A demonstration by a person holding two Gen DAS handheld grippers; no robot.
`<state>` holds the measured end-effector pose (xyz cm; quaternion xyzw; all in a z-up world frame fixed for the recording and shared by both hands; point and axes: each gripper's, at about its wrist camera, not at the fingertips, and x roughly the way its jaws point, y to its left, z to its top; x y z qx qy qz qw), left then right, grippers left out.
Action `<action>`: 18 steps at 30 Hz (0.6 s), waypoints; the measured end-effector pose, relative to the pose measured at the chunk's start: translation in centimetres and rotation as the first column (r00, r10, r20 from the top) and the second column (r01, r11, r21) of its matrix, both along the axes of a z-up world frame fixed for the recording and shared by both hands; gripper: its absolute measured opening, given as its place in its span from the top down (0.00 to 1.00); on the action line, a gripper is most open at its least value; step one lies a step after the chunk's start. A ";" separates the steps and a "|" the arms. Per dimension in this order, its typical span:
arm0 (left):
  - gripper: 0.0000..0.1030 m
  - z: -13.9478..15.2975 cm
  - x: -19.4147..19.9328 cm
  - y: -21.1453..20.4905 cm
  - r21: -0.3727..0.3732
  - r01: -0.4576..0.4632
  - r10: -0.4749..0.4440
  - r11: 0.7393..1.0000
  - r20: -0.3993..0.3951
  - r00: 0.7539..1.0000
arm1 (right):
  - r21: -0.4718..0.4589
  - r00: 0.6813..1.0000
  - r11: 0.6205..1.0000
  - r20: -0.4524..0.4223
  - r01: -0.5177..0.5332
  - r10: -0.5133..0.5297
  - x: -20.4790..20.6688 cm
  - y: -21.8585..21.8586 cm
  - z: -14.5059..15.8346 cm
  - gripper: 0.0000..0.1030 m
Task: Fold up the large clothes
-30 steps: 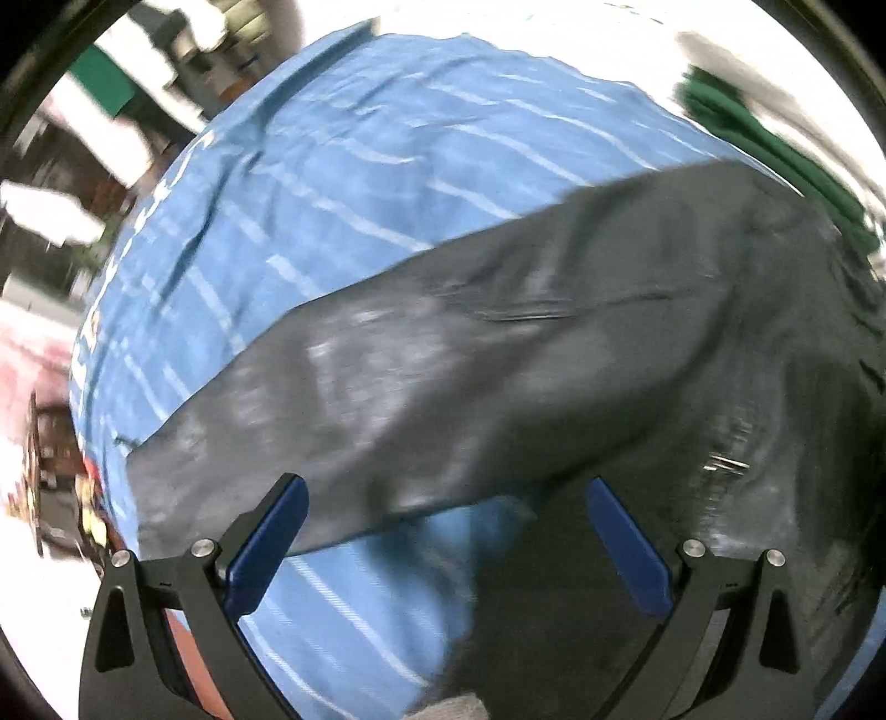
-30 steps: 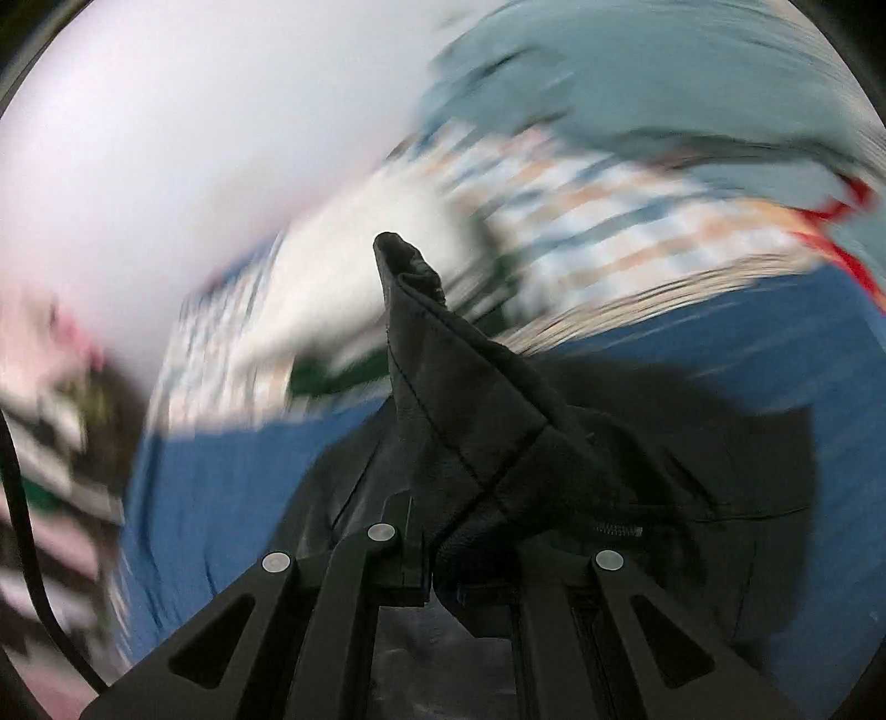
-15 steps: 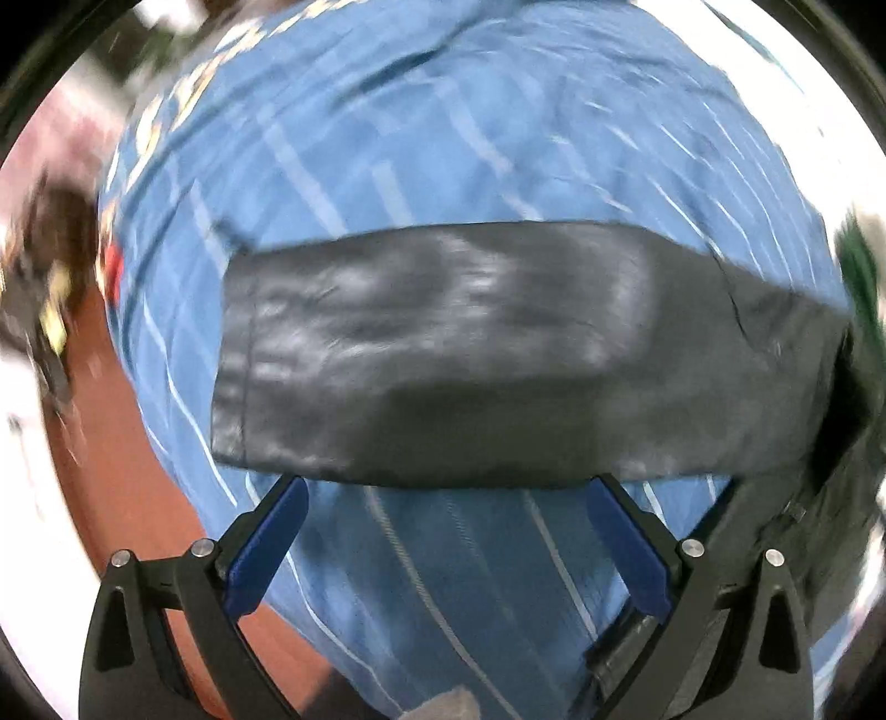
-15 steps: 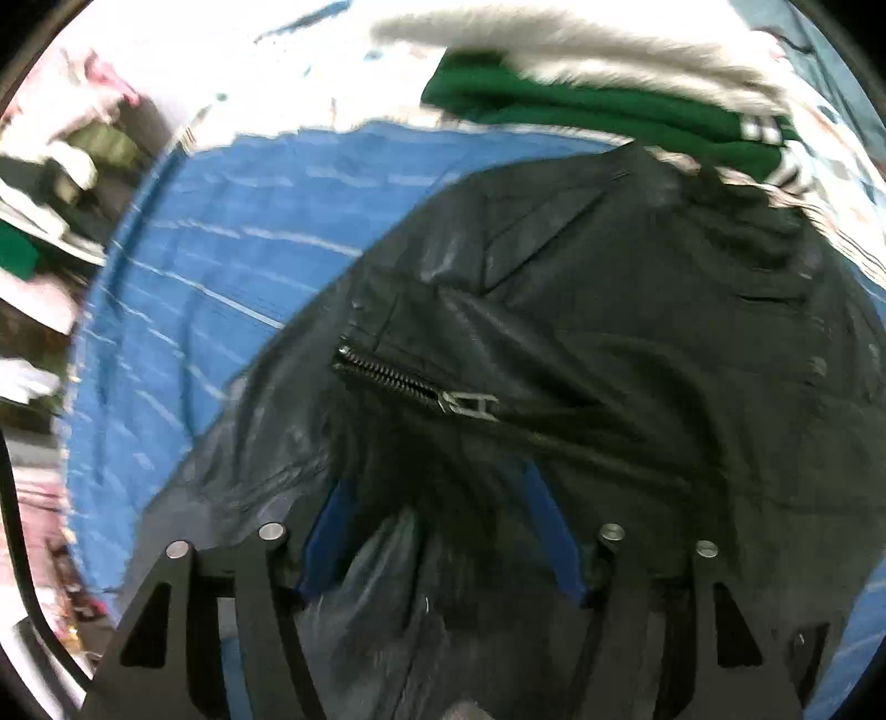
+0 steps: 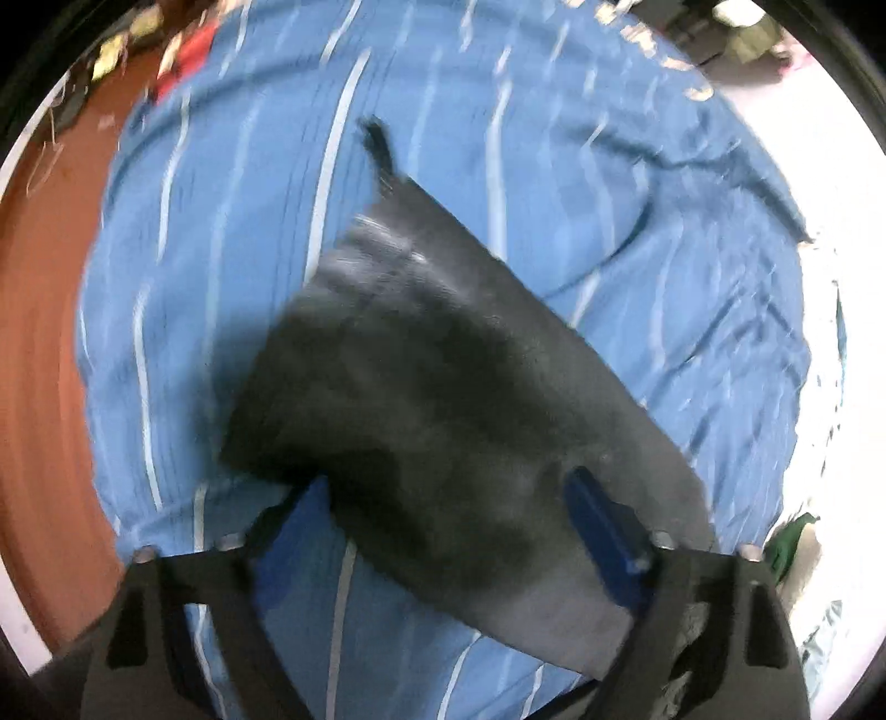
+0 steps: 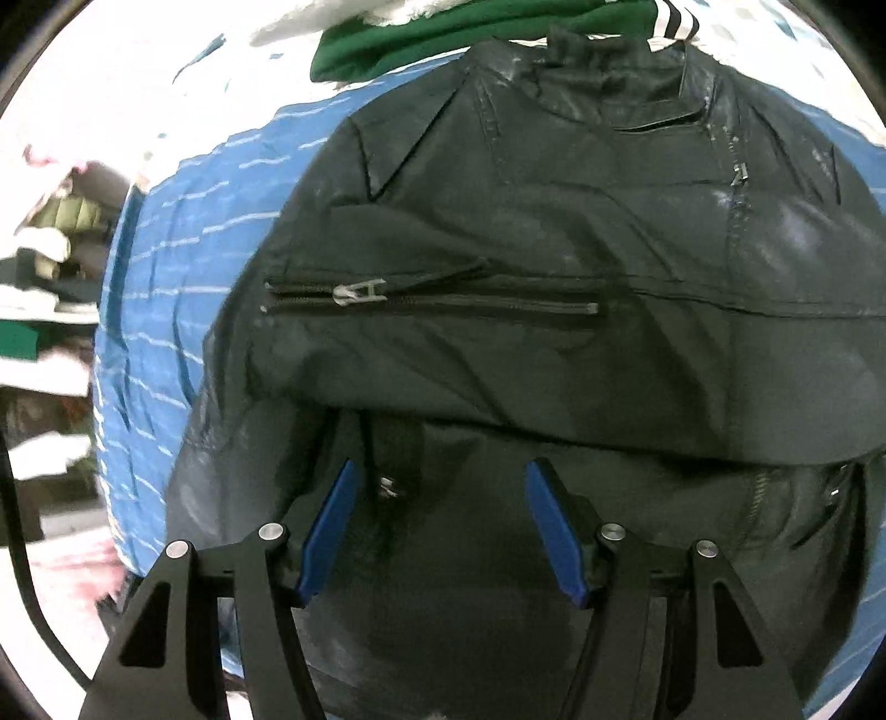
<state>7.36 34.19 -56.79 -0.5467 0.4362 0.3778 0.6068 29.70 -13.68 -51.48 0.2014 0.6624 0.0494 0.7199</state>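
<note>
A black leather jacket point(image 6: 554, 232) lies on a blue striped sheet point(image 6: 166, 266), front up, with a chest zipper point(image 6: 432, 302) and its collar at the far end. My right gripper point(image 6: 443, 526) is open just above the jacket's lower part, holding nothing. In the left wrist view one black sleeve point(image 5: 443, 387) lies stretched across the sheet point(image 5: 637, 232), cuff pointing away. My left gripper point(image 5: 448, 531) is open, with the sleeve's near part lying between its blue fingers; the view is blurred.
A green garment with white stripes point(image 6: 470, 39) and other clothes lie beyond the collar. A brown floor point(image 5: 39, 360) borders the sheet on the left. Cluttered shelves point(image 6: 44, 277) stand to the left in the right wrist view.
My right gripper let go of the jacket fabric it held up and opened over the laid-out jacket. My left gripper swung round and moved onto the sleeve.
</note>
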 end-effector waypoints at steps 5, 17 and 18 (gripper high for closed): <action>0.20 1.4 -1.0 0.6 0.022 0.085 -0.086 0.996 0.079 0.993 | 0.035 1.000 0.999 0.030 -0.004 0.003 0.9 2.4 1.4 0.36; 0.40 -0.6 0.1 1.6 0.098 -0.046 0.042 0.994 0.047 0.998 | 0.021 1.000 0.999 0.007 -0.030 0.030 -0.3 2.2 0.7 0.36; 0.59 -0.3 0.7 2.4 0.134 -0.030 0.026 0.991 0.031 0.999 | 0.013 1.000 0.999 0.007 -0.030 0.030 -0.3 2.2 0.7 0.36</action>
